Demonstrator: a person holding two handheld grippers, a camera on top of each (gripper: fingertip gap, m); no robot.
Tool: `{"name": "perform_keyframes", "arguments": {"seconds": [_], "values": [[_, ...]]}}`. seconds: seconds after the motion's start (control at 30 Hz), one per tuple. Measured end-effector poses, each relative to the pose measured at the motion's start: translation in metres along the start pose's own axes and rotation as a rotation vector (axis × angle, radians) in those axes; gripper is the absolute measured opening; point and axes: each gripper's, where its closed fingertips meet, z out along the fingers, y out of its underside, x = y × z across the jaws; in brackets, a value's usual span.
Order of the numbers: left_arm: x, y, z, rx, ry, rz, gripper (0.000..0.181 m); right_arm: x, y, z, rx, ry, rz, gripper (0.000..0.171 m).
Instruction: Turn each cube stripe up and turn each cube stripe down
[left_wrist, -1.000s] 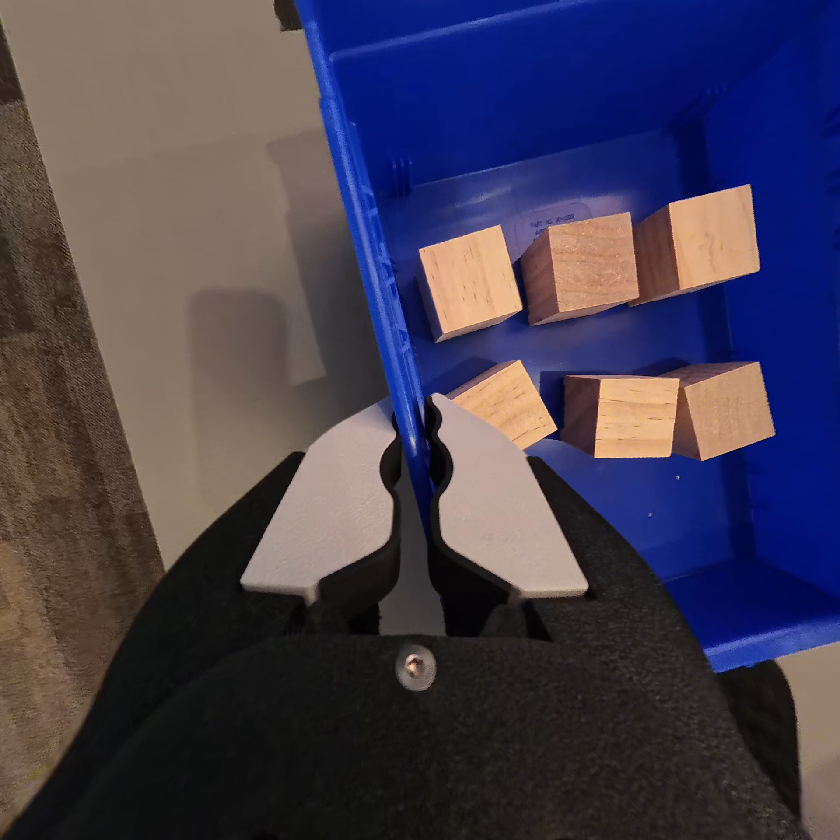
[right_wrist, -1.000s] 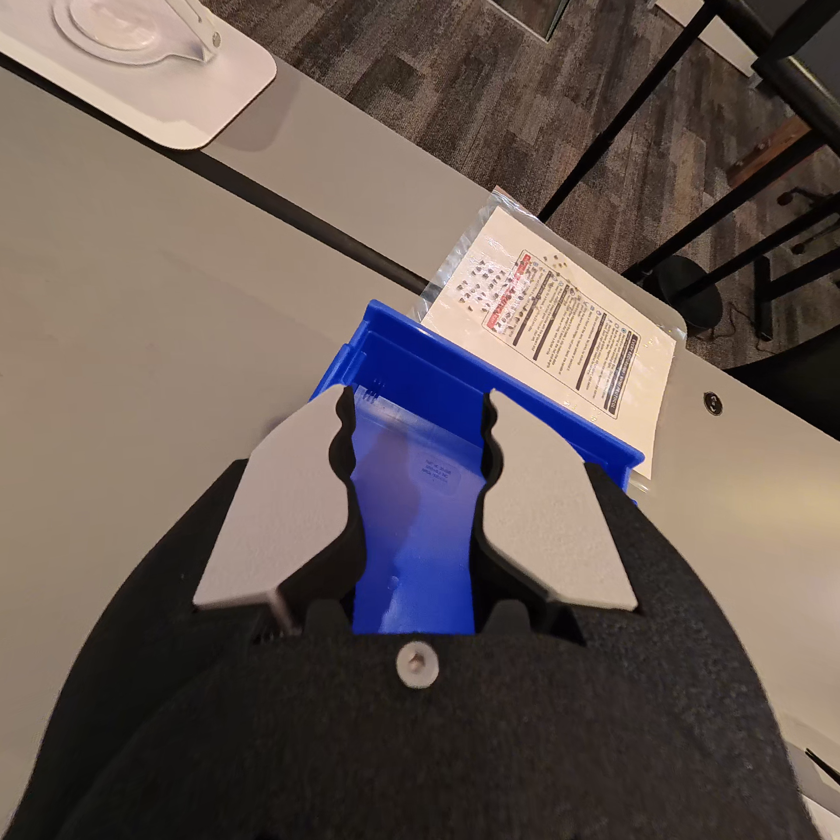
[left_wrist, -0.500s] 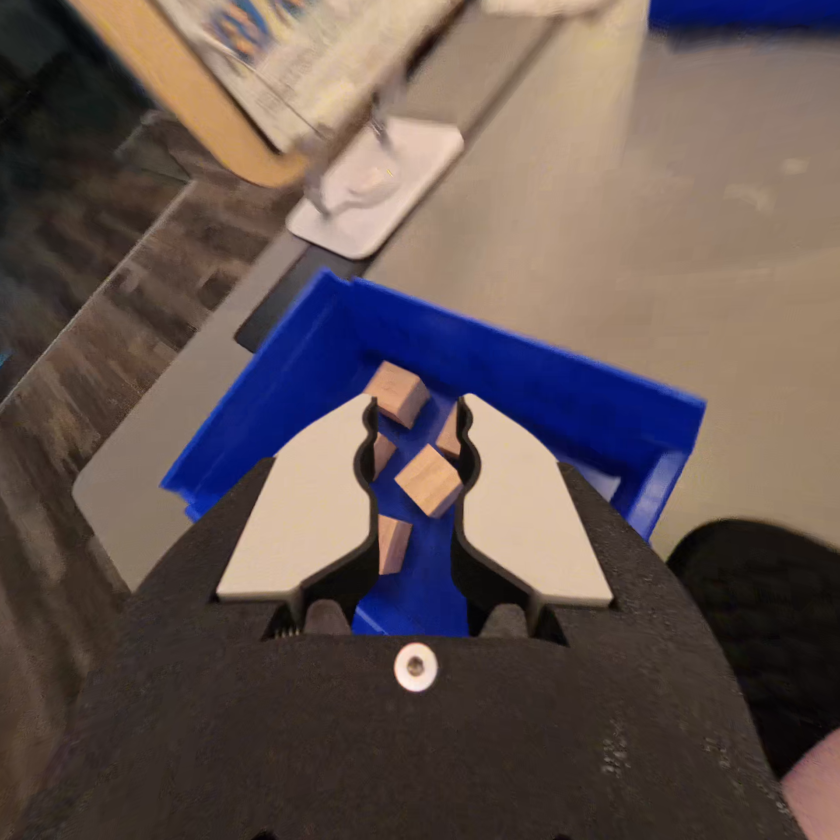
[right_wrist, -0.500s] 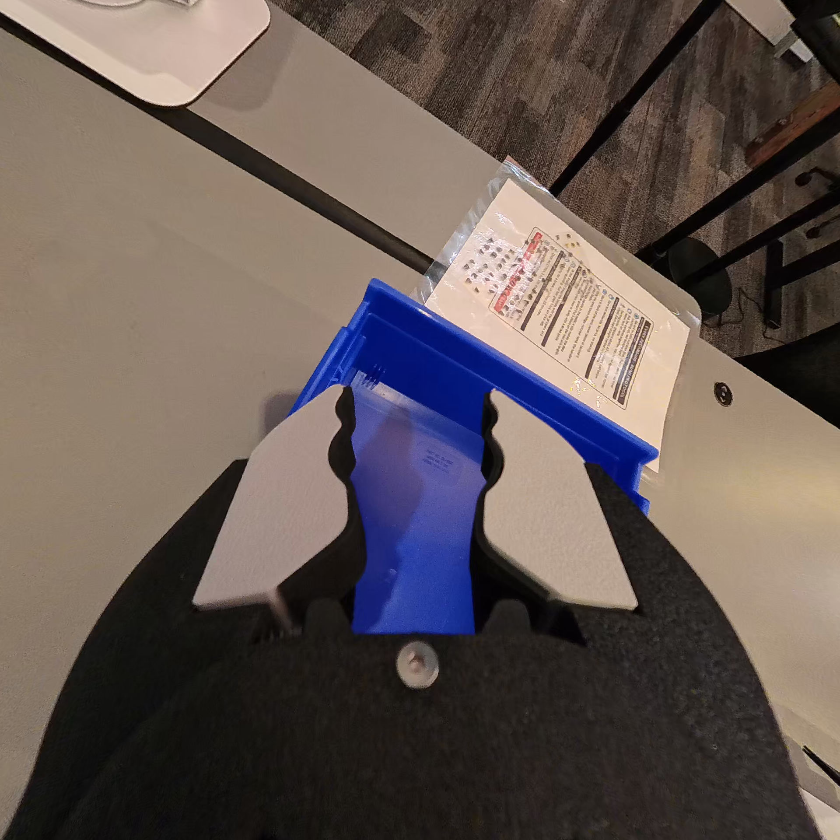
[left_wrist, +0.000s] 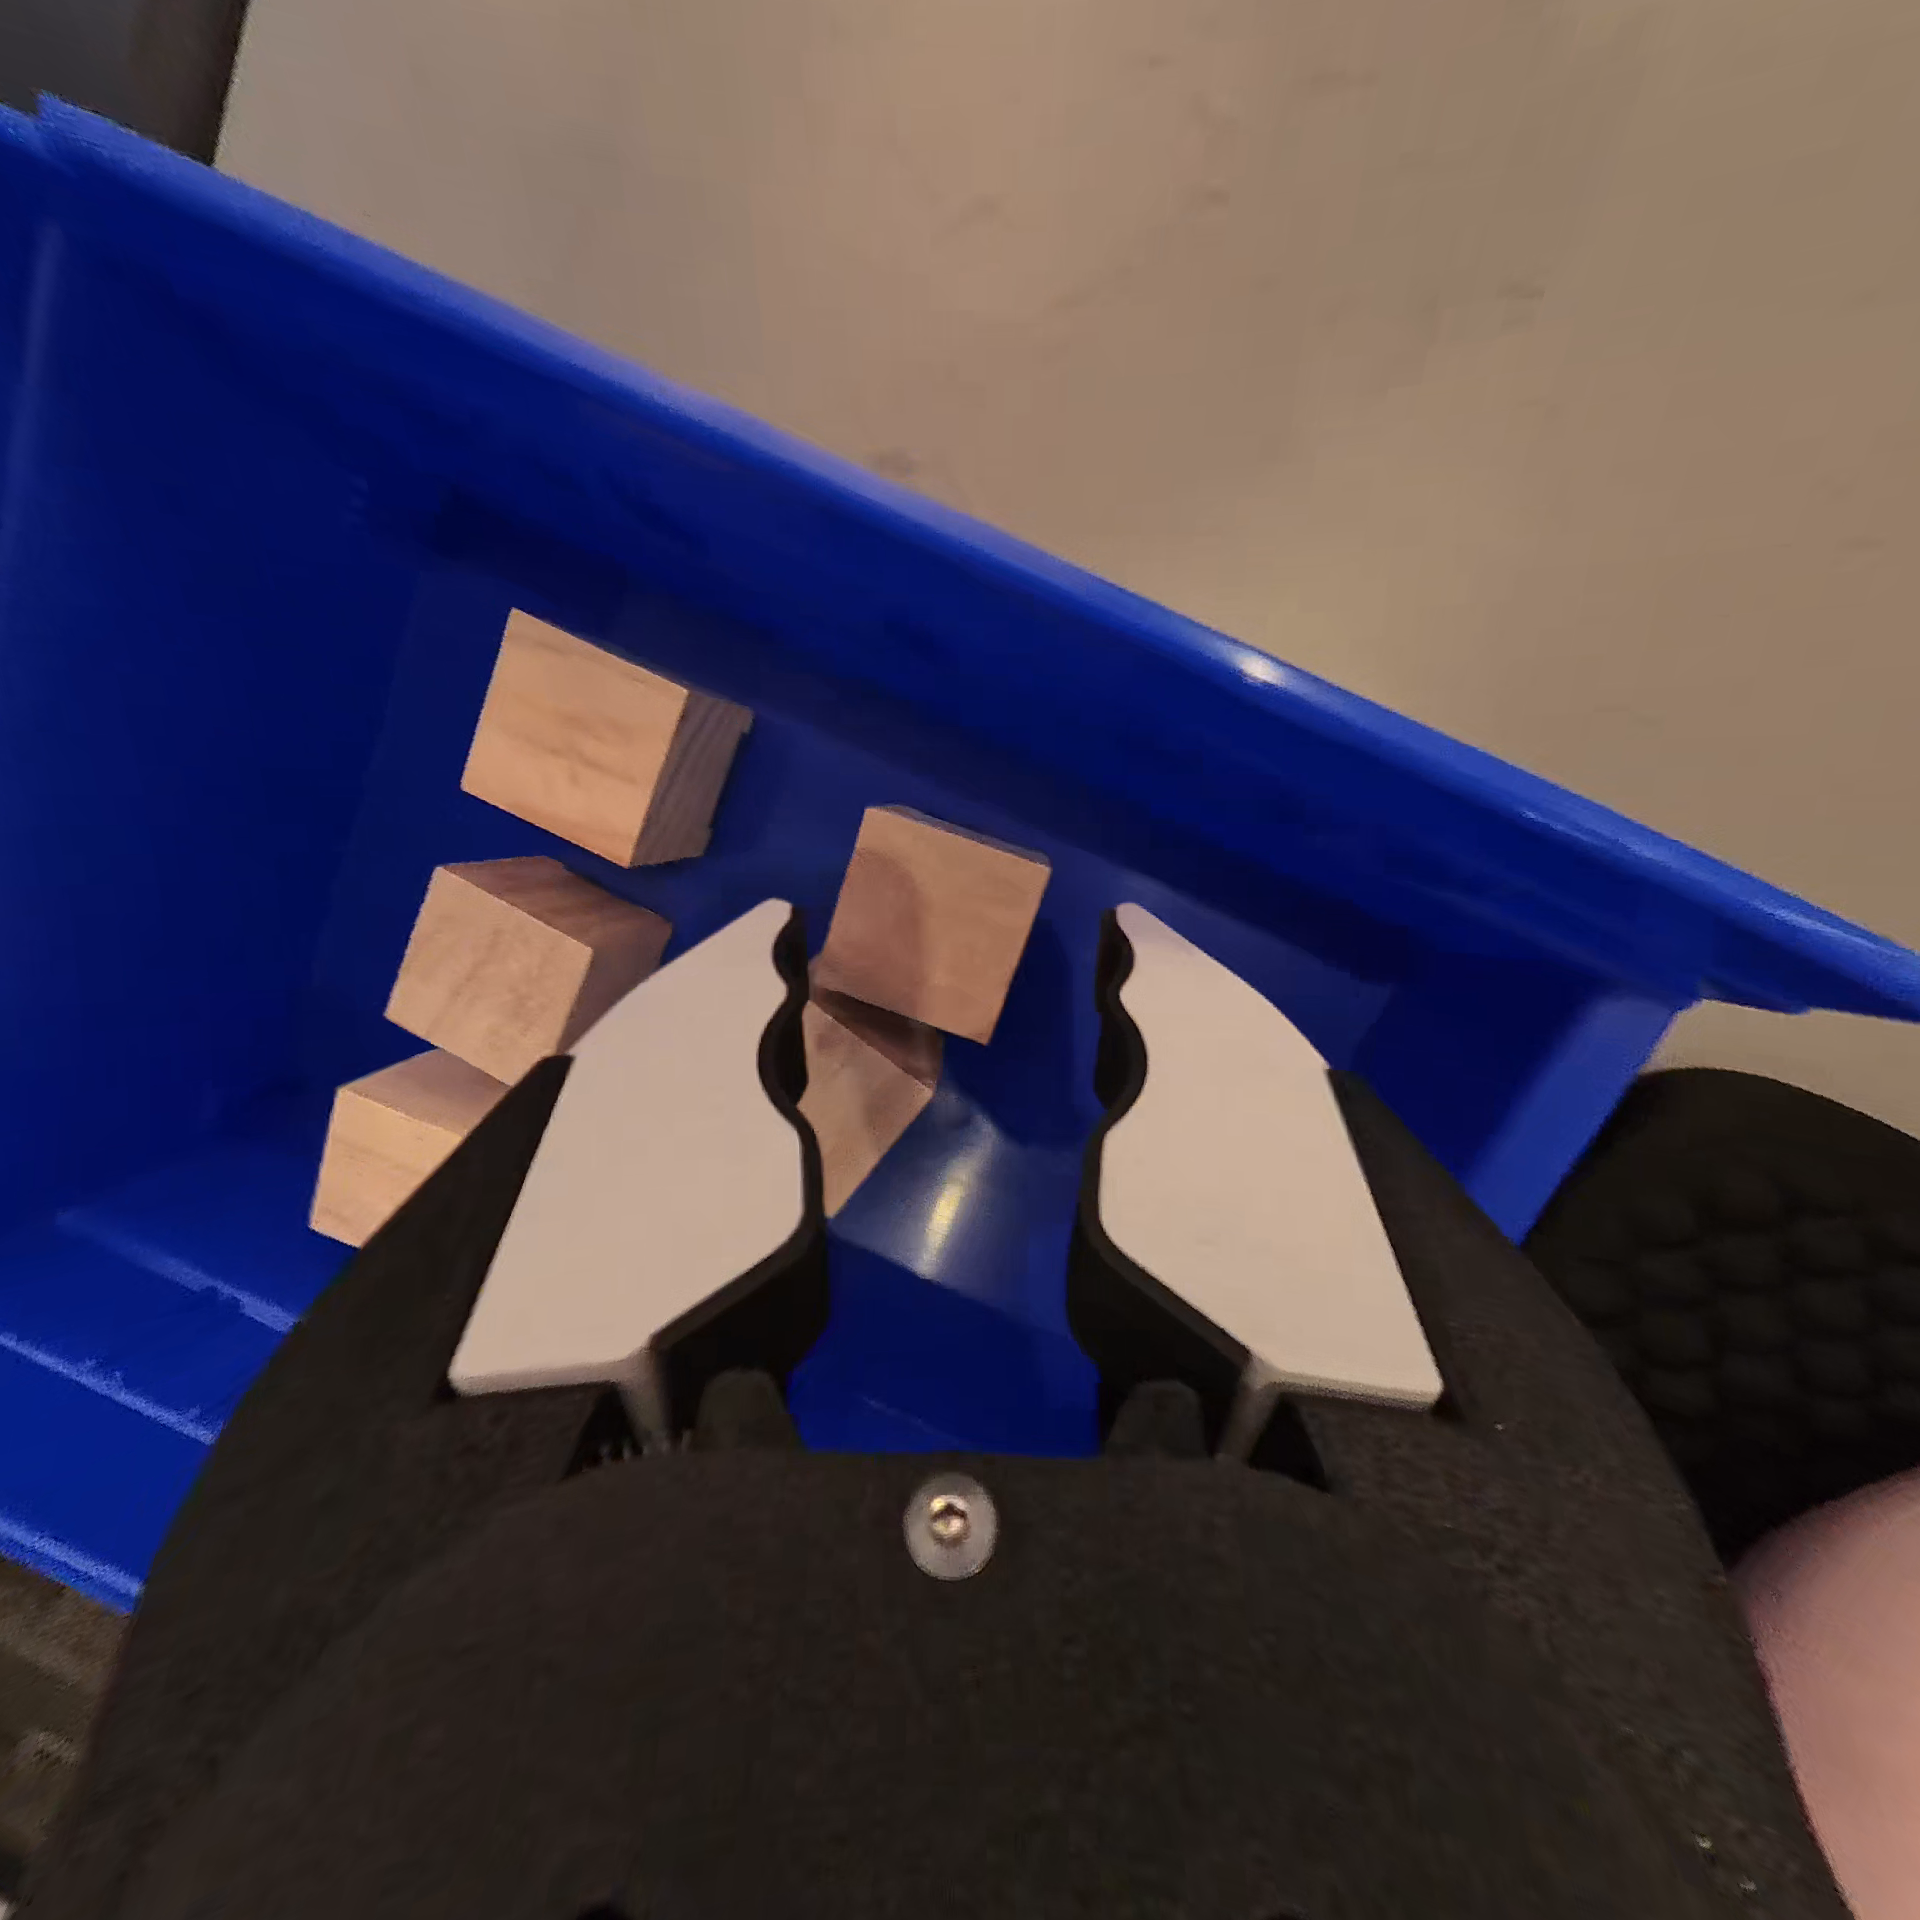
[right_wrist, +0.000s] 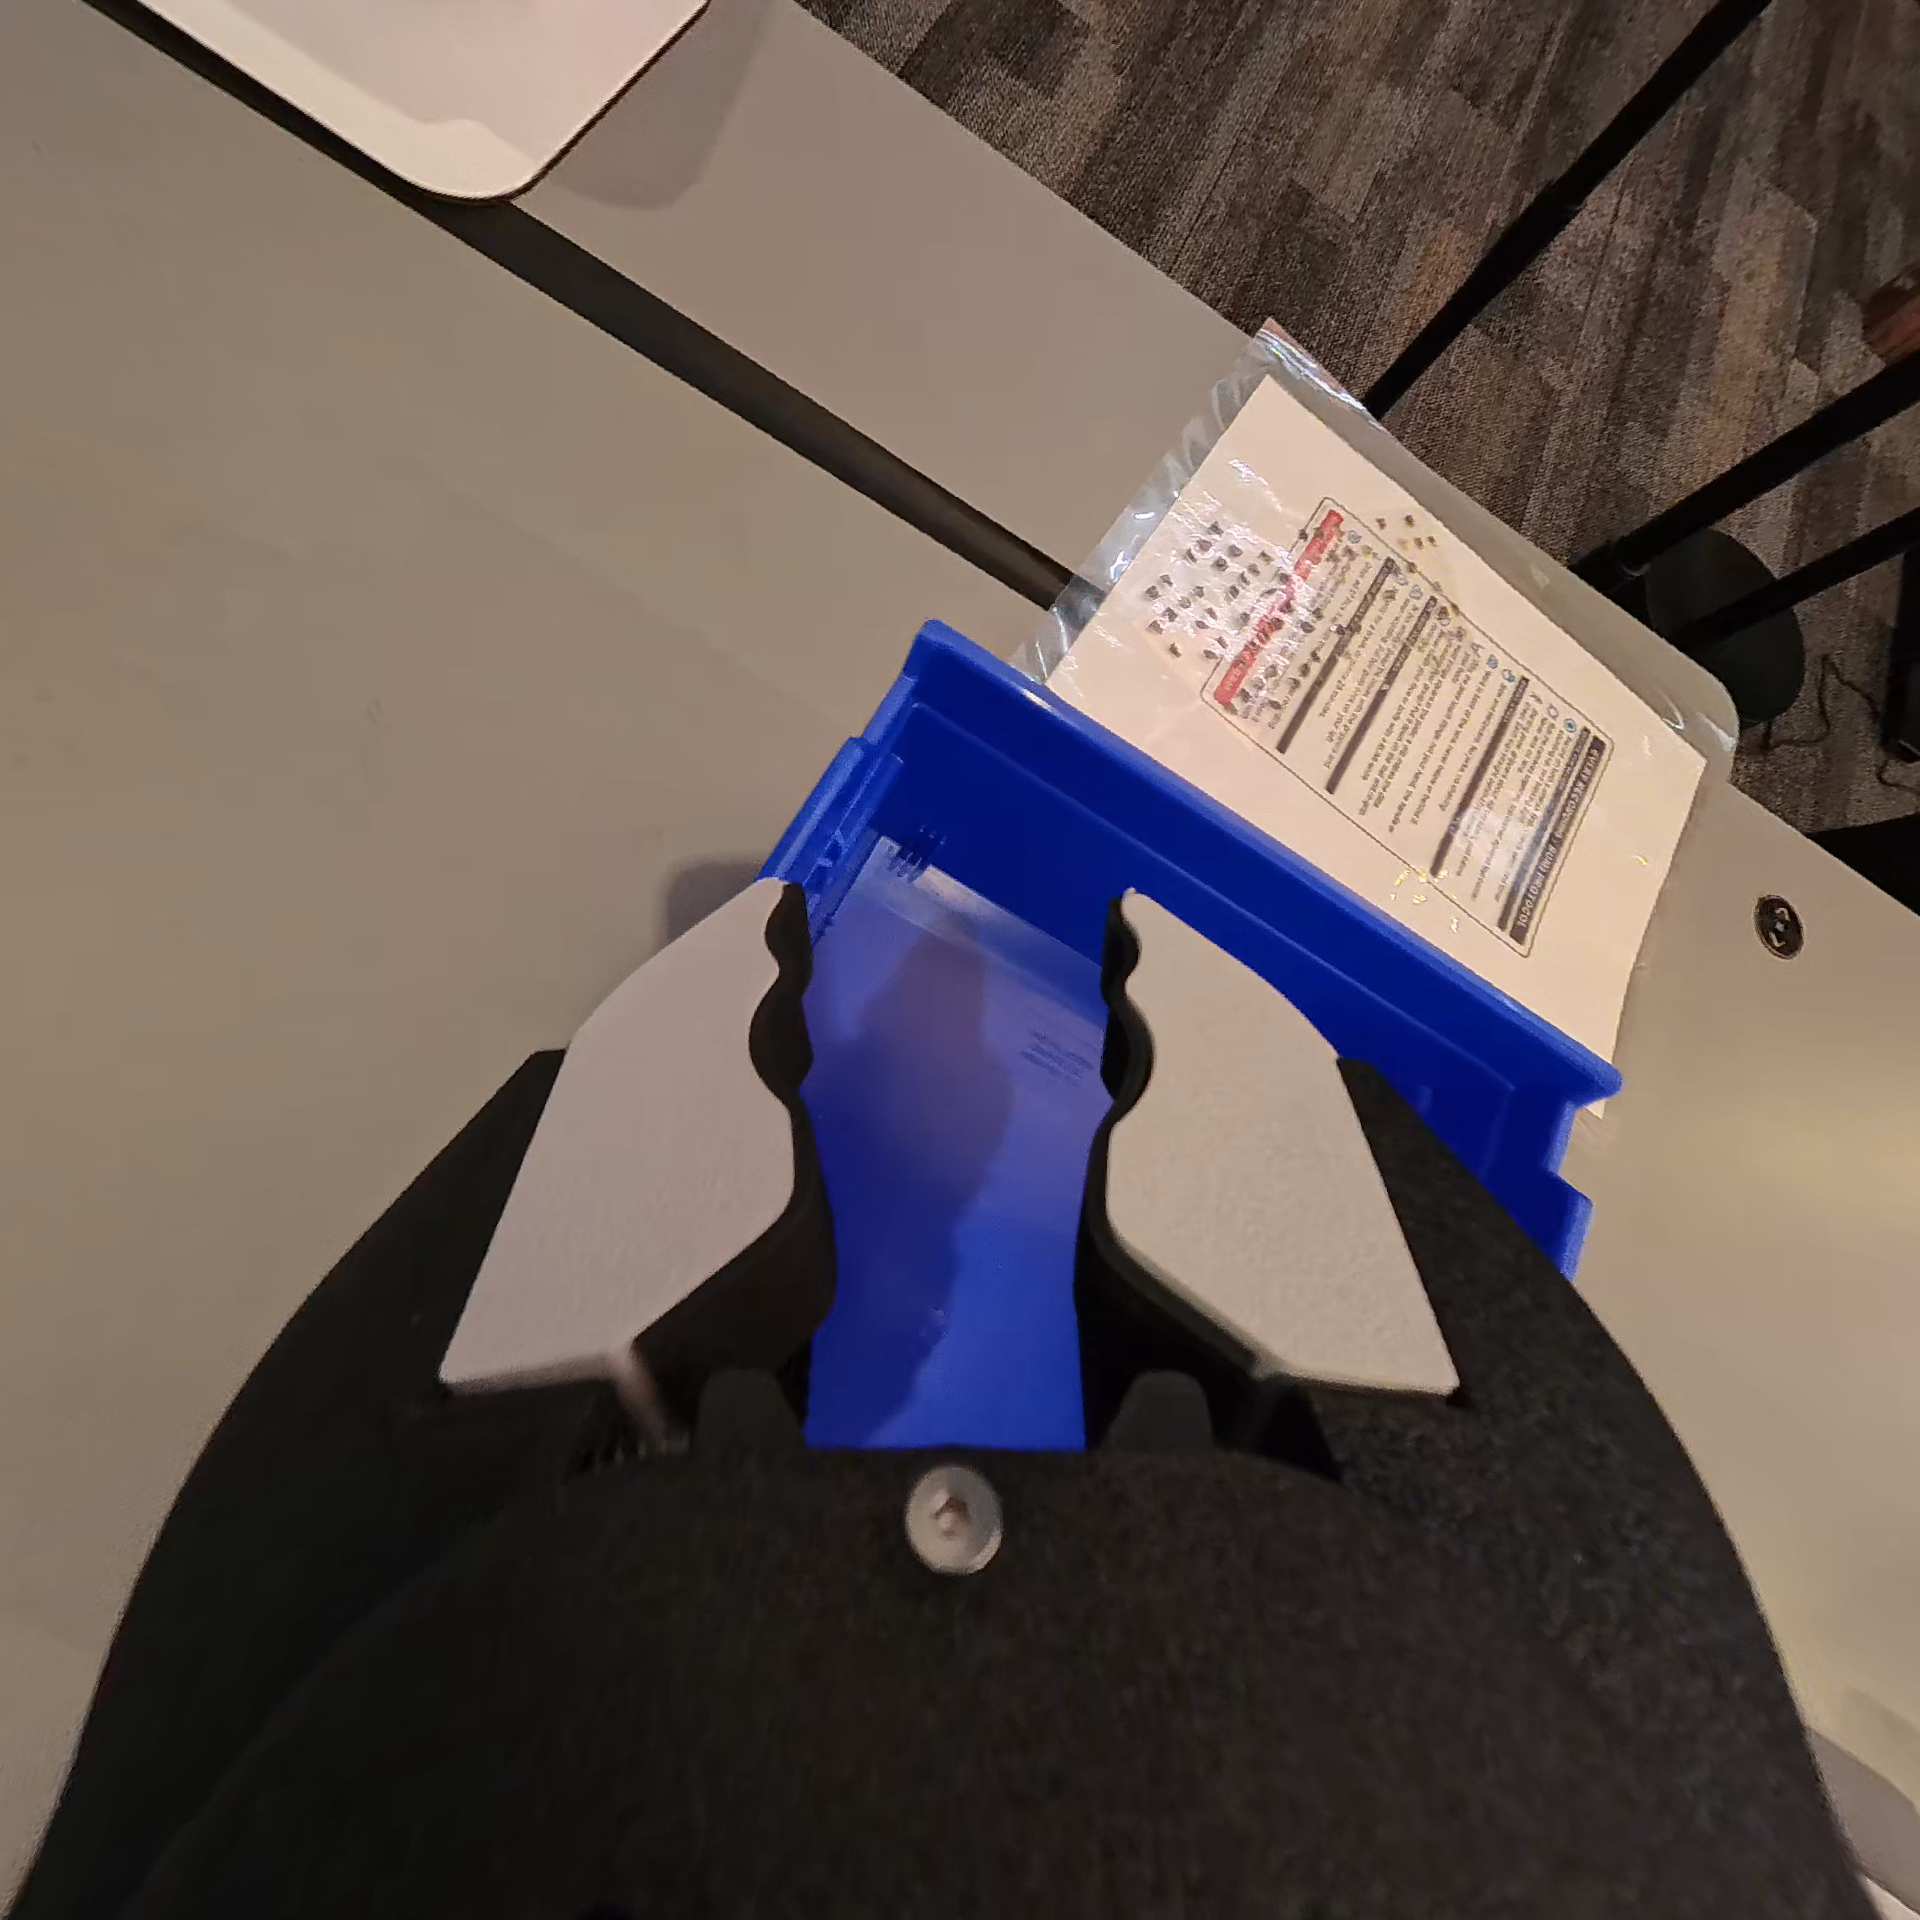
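Observation:
In the left wrist view several plain wooden cubes lie in a blue bin (left_wrist: 1195, 727); no stripe shows on any visible face. One cube (left_wrist: 935, 925) lies just beyond my left gripper (left_wrist: 948, 920), which is open and empty. Another cube (left_wrist: 862, 1101) lies between the fingers, against the left one. Three more cubes (left_wrist: 592, 738) (left_wrist: 509, 966) (left_wrist: 395, 1143) lie in a row to the left. My right gripper (right_wrist: 951, 904) is open and empty over a second blue bin (right_wrist: 1195, 831). The part of its floor that shows holds no cubes.
Both bins stand on a grey table (right_wrist: 312, 623). A printed sheet in a clear bag (right_wrist: 1403, 707) lies behind the right bin, near the table edge. A white pad (right_wrist: 436, 83) lies at the far left. The other gripper's black body (left_wrist: 1766, 1247) and a hand (left_wrist: 1849, 1714) show at right.
My left gripper was nearly shut astride the bin's side wall; it has let go, swung round, opened, and now hangs over the cubes. My right gripper has shifted only slightly and stays open.

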Motion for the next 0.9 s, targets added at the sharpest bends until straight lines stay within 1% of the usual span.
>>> {"name": "perform_keyframes", "arguments": {"seconds": [0.13,0.2,0.3,0.43,0.5,0.63,0.7,0.77,0.9], "values": [[-0.004,0.01,0.014,-0.095,-0.019,0.024,0.058,-0.003,0.0,0.004,-0.01,-0.013,-0.01,0.054],[-0.005,0.011,0.02,-0.108,-0.02,0.033,0.06,-0.005,0.002,0.007,-0.022,-0.019,-0.016,0.054],[-0.002,0.011,0.029,-0.128,0.001,0.048,0.059,-0.007,0.005,0.01,-0.04,-0.029,-0.024,0.054],[-0.003,0.022,0.041,-0.211,0.012,0.055,0.055,-0.012,0.006,0.014,-0.053,-0.045,-0.033,0.054],[-0.004,0.027,0.042,-0.248,0.004,0.057,0.05,-0.014,0.005,0.014,-0.053,-0.052,-0.039,0.054],[-0.002,0.03,0.037,-0.279,0.013,0.059,0.049,-0.019,0.006,0.017,-0.067,-0.064,-0.053,0.053],[-0.002,0.027,0.029,-0.255,0.011,0.037,0.049,-0.02,0.006,0.017,-0.075,-0.065,-0.064,0.052],[-0.005,0.02,0.015,-0.194,-0.011,0.014,0.049,-0.019,0.004,0.015,-0.07,-0.055,-0.066,0.052],[-0.014,-0.002,-0.03,0.054,-0.082,-0.029,0.049,-0.02,-0.014,0.0,0.012,-0.043,-0.06,0.051]]}}
